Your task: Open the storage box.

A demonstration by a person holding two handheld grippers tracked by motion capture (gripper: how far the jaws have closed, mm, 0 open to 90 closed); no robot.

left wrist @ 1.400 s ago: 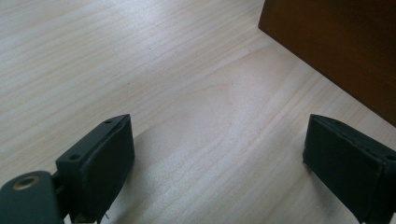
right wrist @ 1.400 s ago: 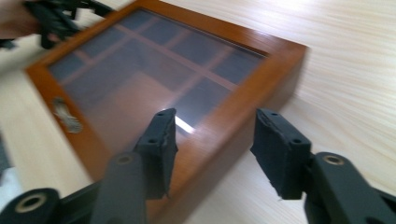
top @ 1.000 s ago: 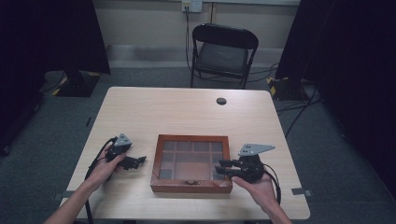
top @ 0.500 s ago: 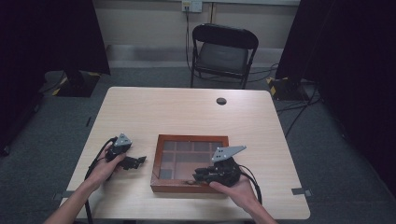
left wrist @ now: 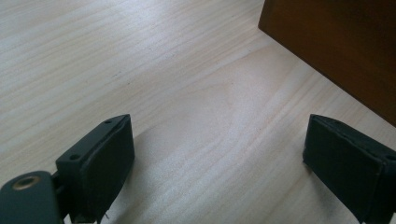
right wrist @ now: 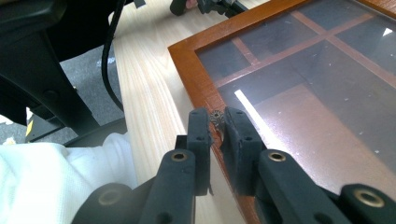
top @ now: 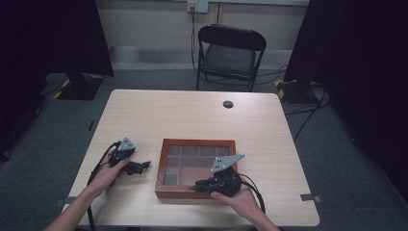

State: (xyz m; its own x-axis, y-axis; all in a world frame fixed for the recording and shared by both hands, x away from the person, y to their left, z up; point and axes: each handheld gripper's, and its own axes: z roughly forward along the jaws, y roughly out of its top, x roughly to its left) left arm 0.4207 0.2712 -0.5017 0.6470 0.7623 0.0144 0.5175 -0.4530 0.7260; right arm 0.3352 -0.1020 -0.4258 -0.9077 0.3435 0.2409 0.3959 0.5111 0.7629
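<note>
A shallow wooden box (top: pixel 197 143) with a glass lid over compartments lies near the table's front middle. My right gripper (top: pixel 197 185) rests at its front edge. In the right gripper view my right gripper (right wrist: pixel 217 123) has just been closing, and its jaws now pinch a small brass knob (right wrist: pixel 216 115) on the lid's wooden frame (right wrist: pixel 196 70). My left gripper (top: pixel 142 166) lies on the table left of the box, its jaws wide apart. In the left gripper view my left gripper (left wrist: pixel 217 163) holds nothing over bare wood, with the box's side (left wrist: pixel 336 42) just ahead at the right.
A small black round disc (top: pixel 228 104) sits near the table's far edge. A black folding chair (top: pixel 230 53) stands behind the table. A white sleeve (right wrist: pixel 46 177) and a black cable (right wrist: pixel 109 56) lie by the near table edge.
My right gripper slid left along the box's front edge and its jaws closed around the knob. The left gripper stayed put.
</note>
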